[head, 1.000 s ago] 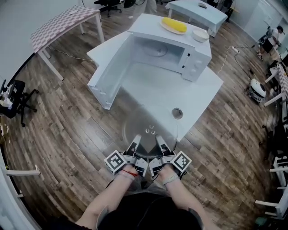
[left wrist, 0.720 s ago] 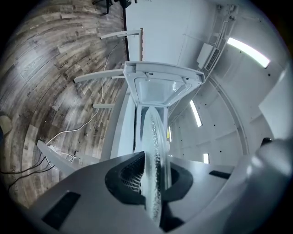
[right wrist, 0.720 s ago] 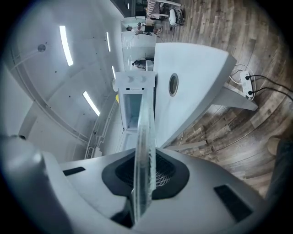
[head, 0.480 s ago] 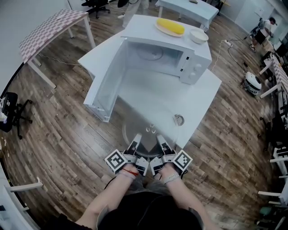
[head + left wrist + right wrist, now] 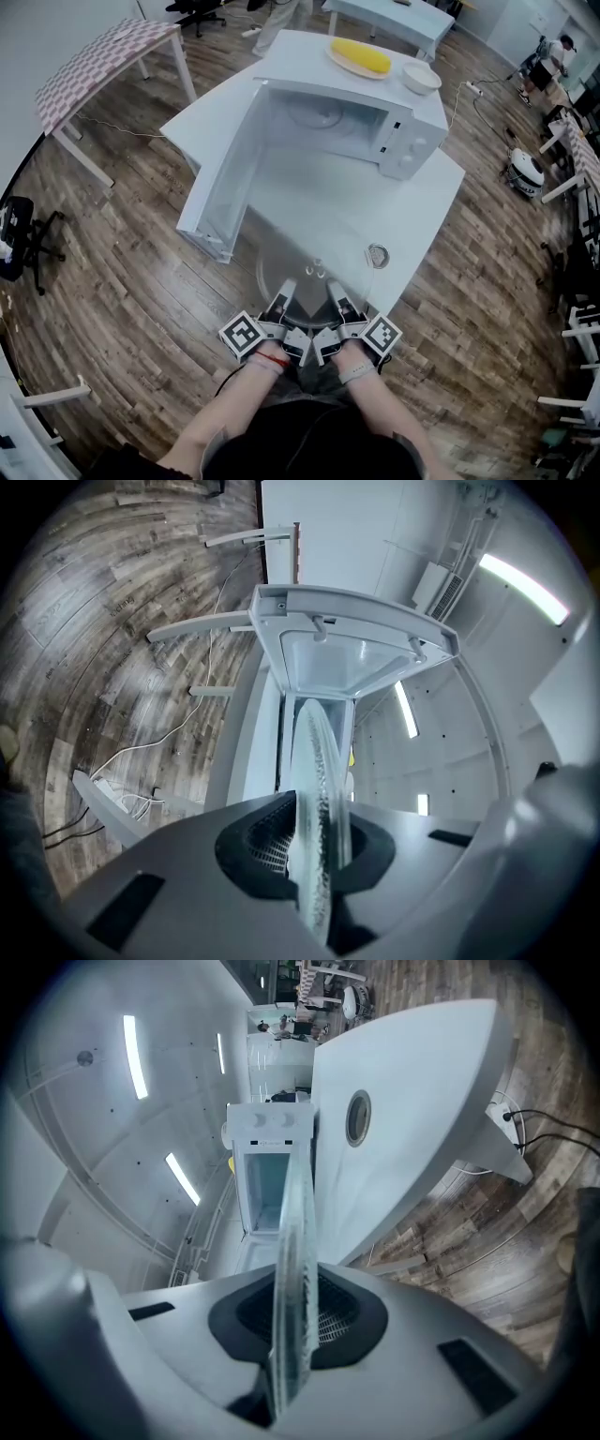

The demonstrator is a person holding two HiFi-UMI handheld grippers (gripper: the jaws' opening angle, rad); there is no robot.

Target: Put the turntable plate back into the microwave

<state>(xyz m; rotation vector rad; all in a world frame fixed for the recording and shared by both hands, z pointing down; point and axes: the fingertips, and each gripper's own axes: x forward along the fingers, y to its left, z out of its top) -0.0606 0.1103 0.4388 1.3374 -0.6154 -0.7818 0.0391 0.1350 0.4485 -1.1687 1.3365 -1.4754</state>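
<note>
Head view has my forearms side by side at 6 o'clock, left gripper (image 5: 284, 292) and right gripper (image 5: 334, 292) each clamped on the plate's (image 5: 305, 270) near rim. The plate lies flat over the table's (image 5: 412, 202) near corner. The microwave (image 5: 361, 117) gapes at 12 o'clock, its door (image 5: 223, 178) swung out at 11. A small ring (image 5: 378, 255) lies at 2.
</note>
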